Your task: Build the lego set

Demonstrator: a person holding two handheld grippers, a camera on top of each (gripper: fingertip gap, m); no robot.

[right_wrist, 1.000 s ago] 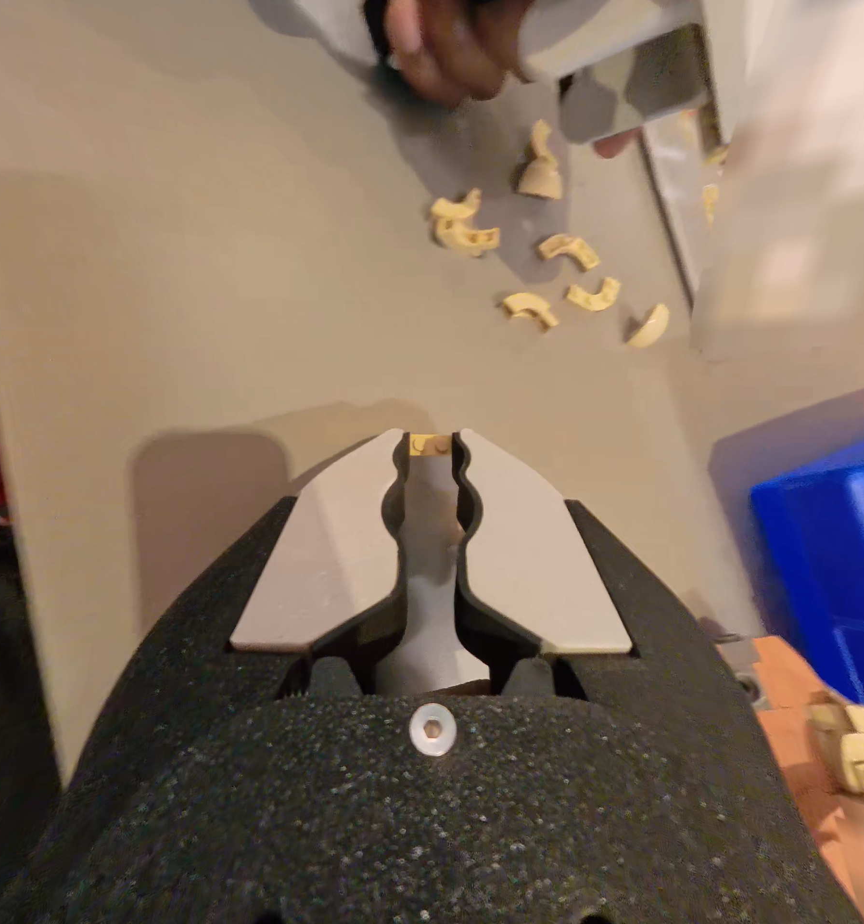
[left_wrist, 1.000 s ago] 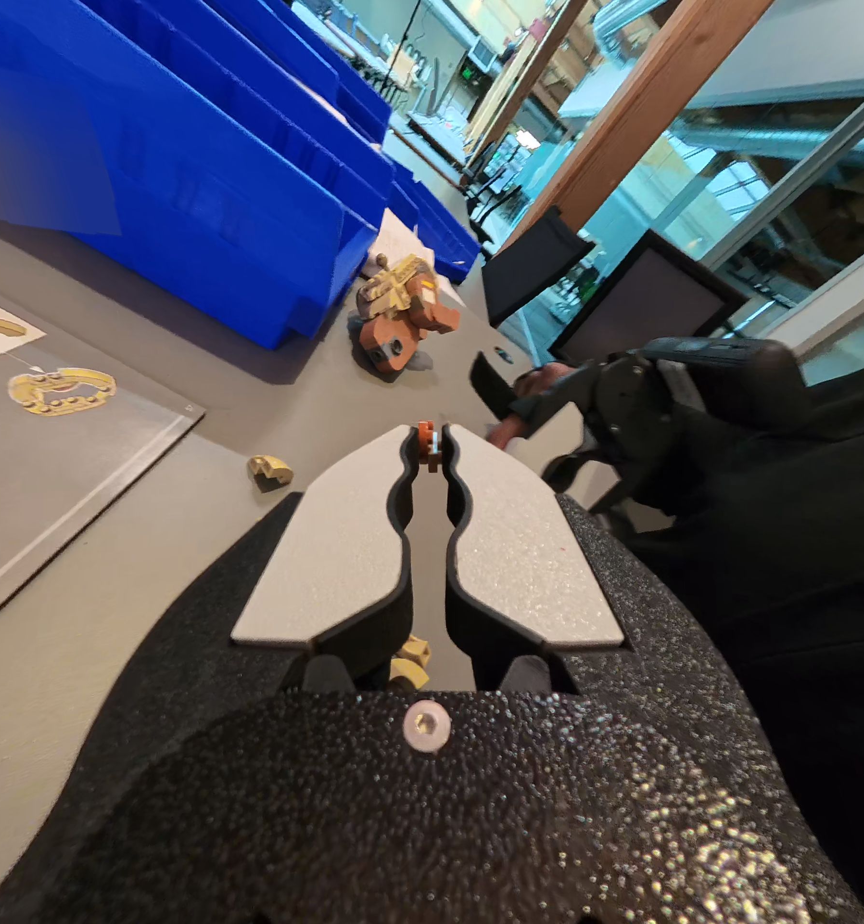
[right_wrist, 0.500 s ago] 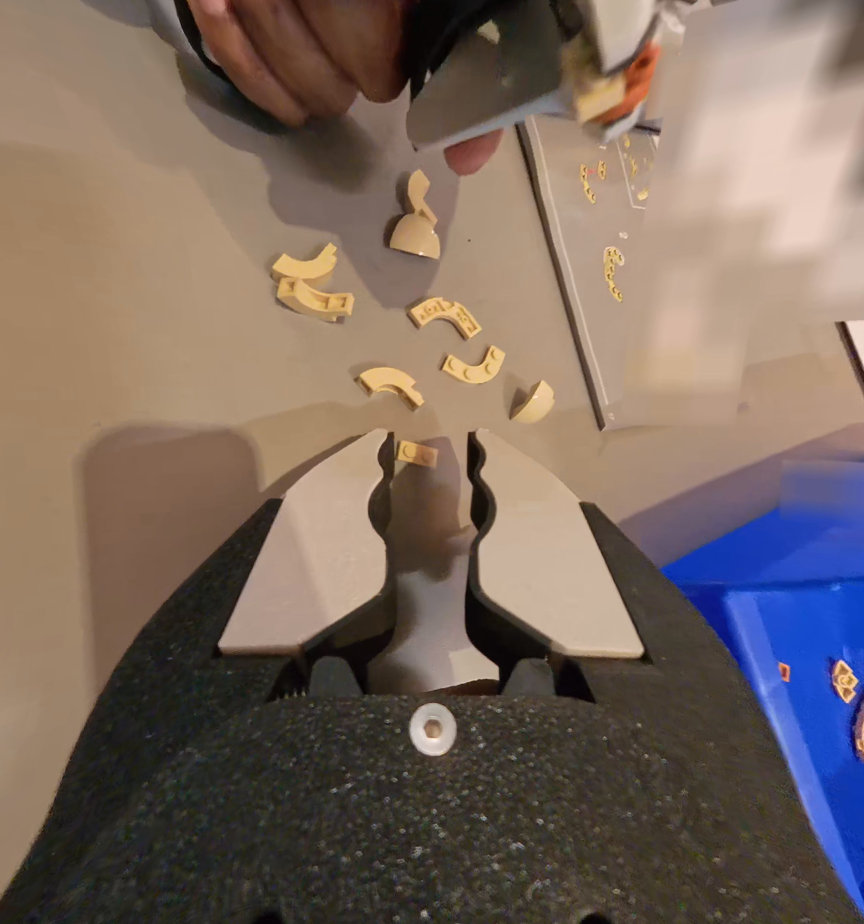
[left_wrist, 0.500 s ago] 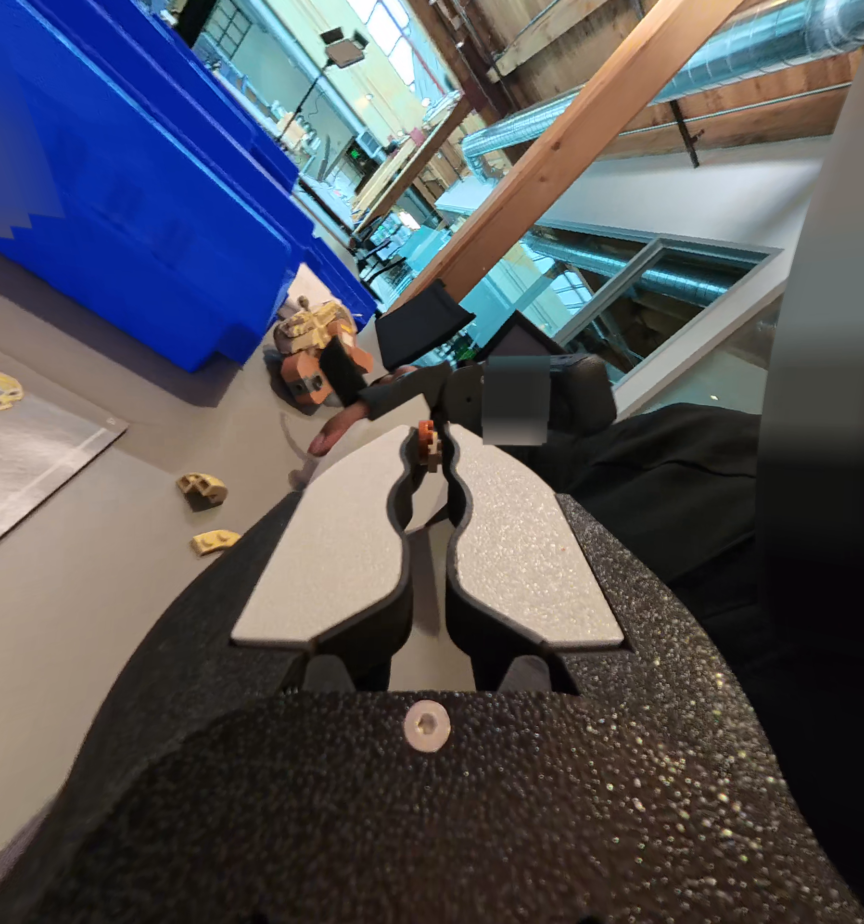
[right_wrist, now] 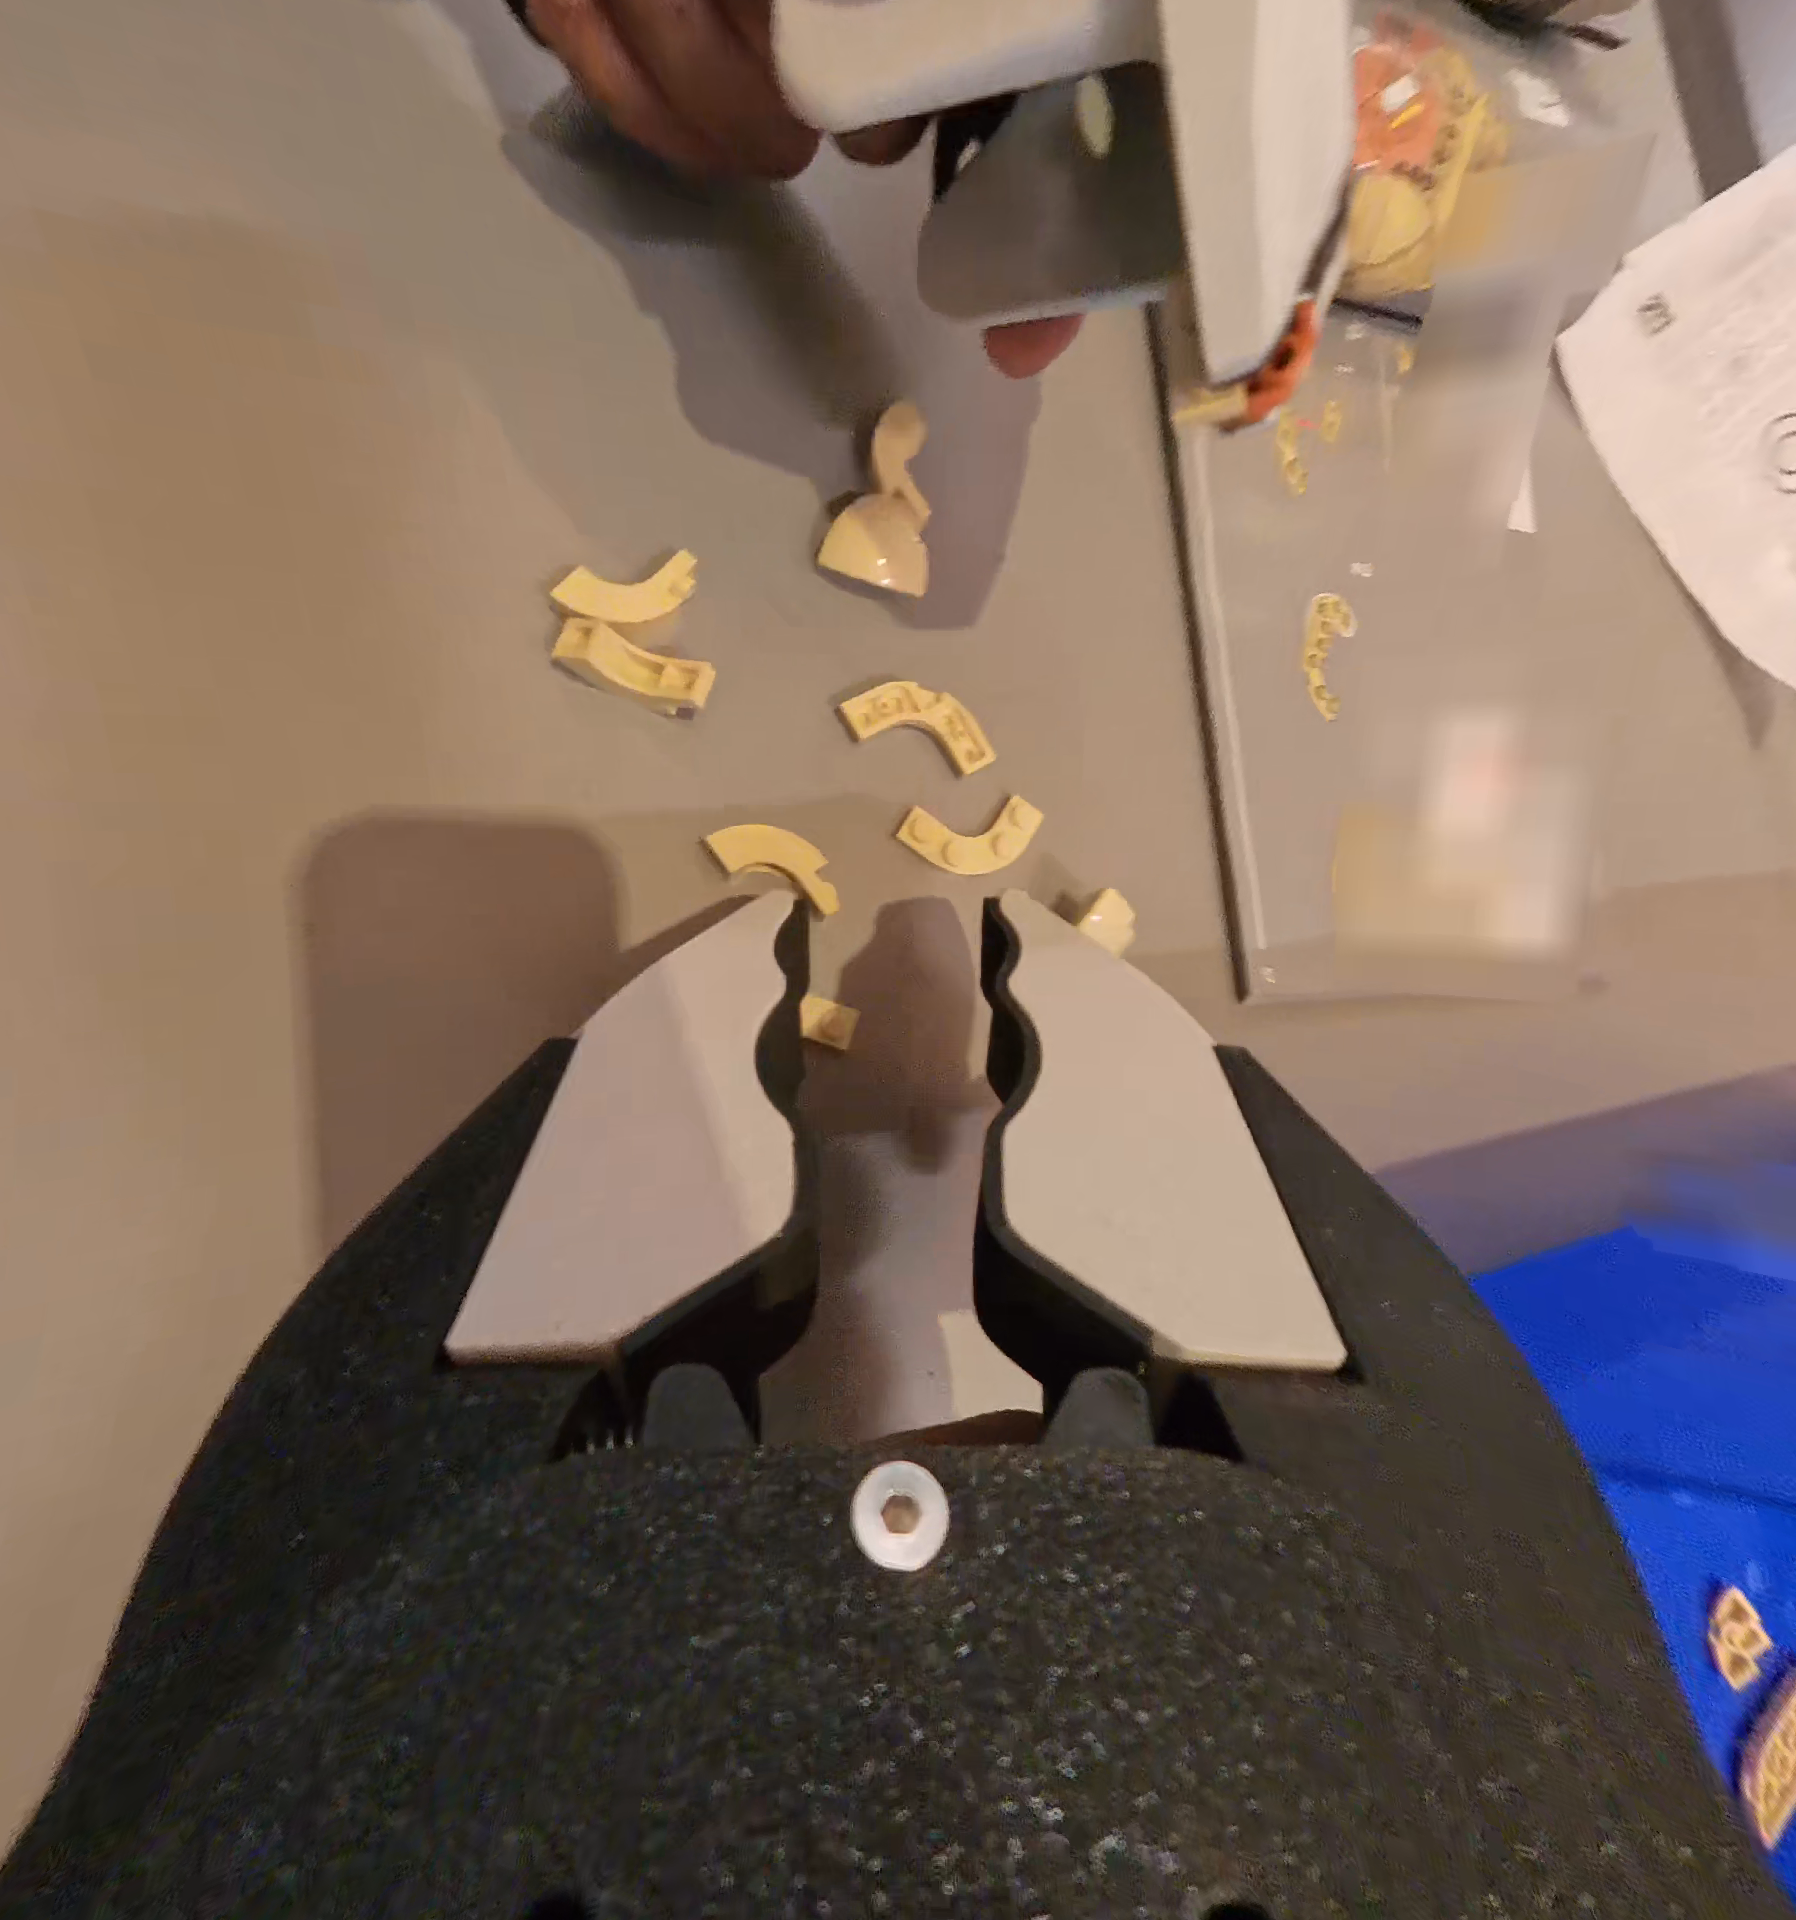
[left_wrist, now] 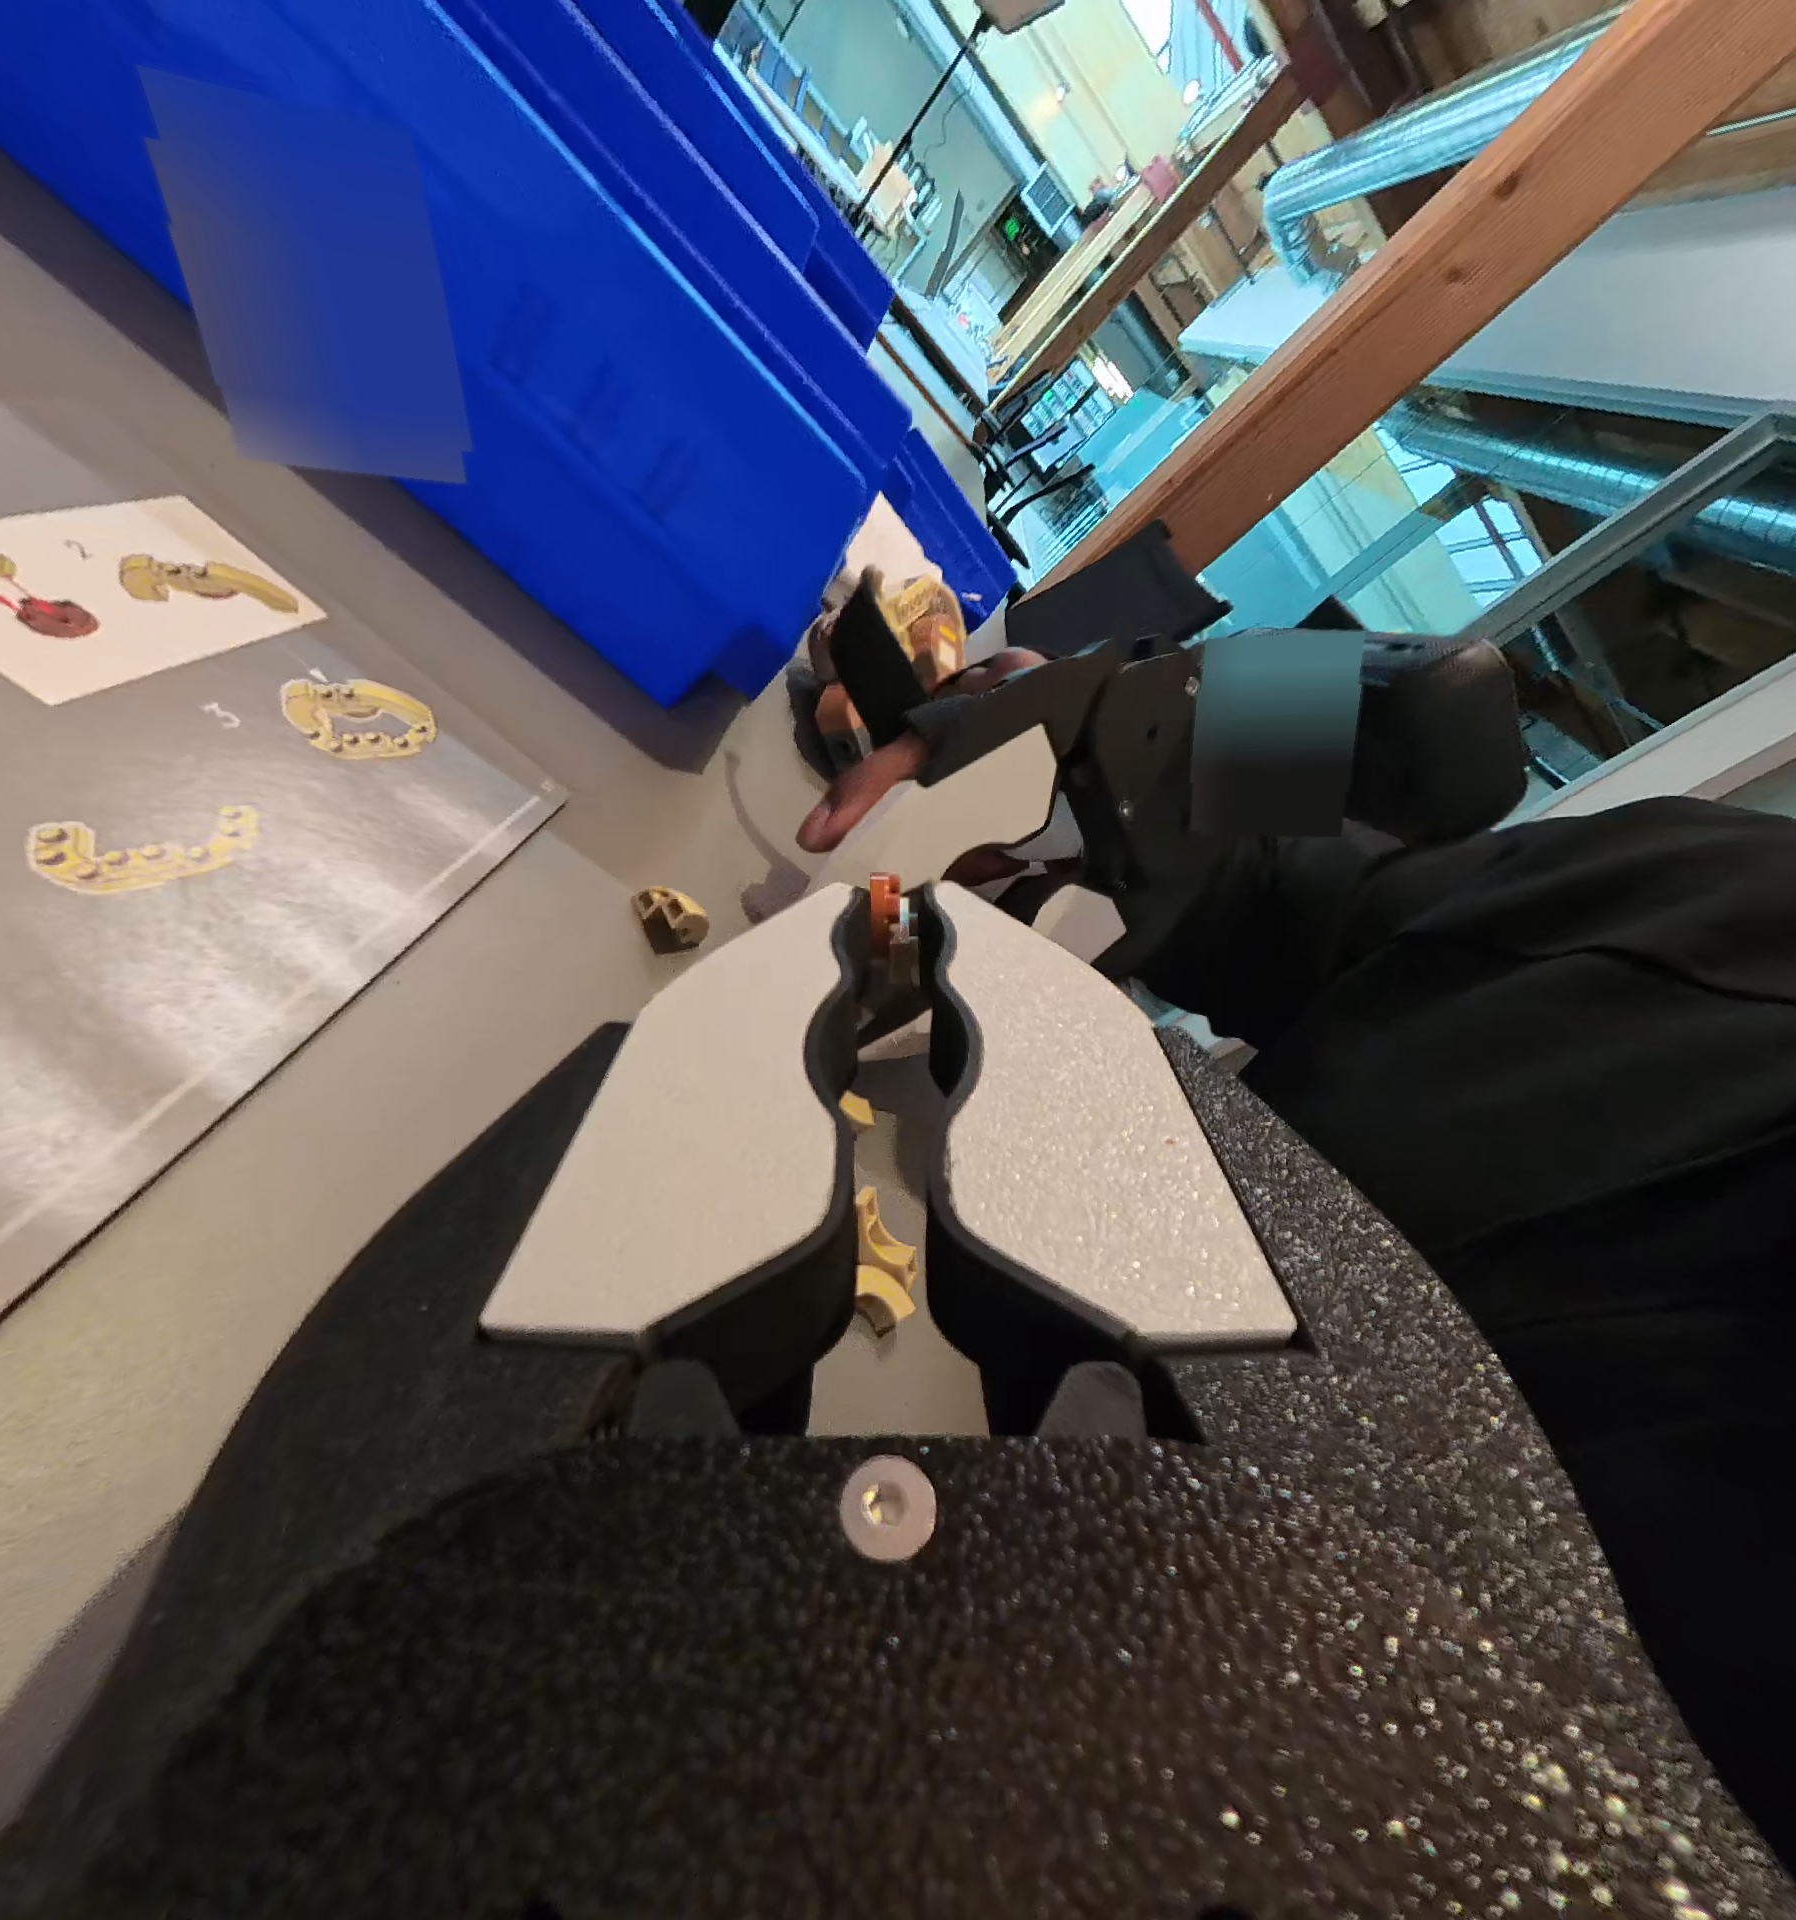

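Note:
My left gripper (left_wrist: 889, 906) is shut on a small orange and brown brick piece (left_wrist: 883, 902), held above the grey table. It also shows at the top of the right wrist view, with the orange piece (right_wrist: 1283, 364) and a tan bit at its fingertips. My right gripper (right_wrist: 889, 920) is open above the table. A small tan square plate (right_wrist: 827, 1023) lies on the table between its fingers, close to the left finger (right_wrist: 665, 1091), with a gap to the right one. Several tan curved pieces (right_wrist: 967, 852) lie just ahead of the tips.
Blue bins (left_wrist: 561, 312) line the table's far side, and one (right_wrist: 1704, 1455) holds tan pieces. A printed instruction sheet (left_wrist: 198, 883) lies at the left. A brown and tan brick model (left_wrist: 920, 623) stands by the bins. Crumpled paper (right_wrist: 1725, 447) lies at the right. There is about 8 centimetres between the tips of the two grippers.
My right gripper opened and the small tan plate left its grasp; it now lies on the table between the fingers. My left gripper kept its hold on the orange piece while turning.

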